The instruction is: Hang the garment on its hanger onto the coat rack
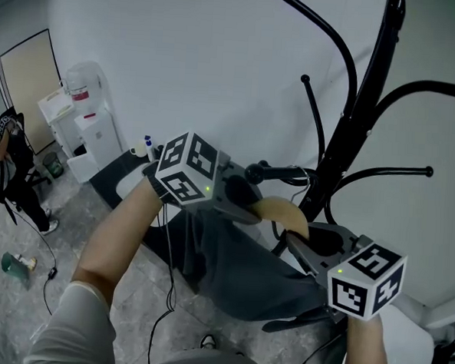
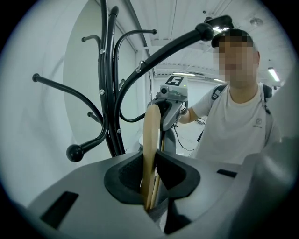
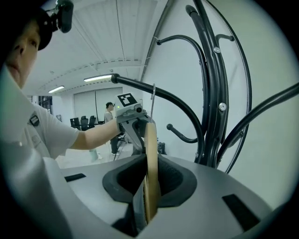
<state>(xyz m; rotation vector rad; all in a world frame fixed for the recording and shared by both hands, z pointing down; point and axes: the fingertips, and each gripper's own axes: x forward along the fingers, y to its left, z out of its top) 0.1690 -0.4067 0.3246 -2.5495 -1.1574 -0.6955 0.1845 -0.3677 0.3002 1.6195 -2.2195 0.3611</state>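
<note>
We are clamping the left tongs (image 2: 152,179) and the right tongs (image 3: 148,189) on the two ends of the wooden hanger (image 1: 281,211), holding it in the air just beside the coat rack (image 1: 352,123) with the dark garment (image 1: 238,266) drooping below it. We are judging the hanger stiff and light and the cloth soft and limp. Gripping the wood rather than the fabric is giving us control of the thin wire hook (image 3: 153,100), now close to the rack's knobbed arm (image 1: 282,174).
</note>
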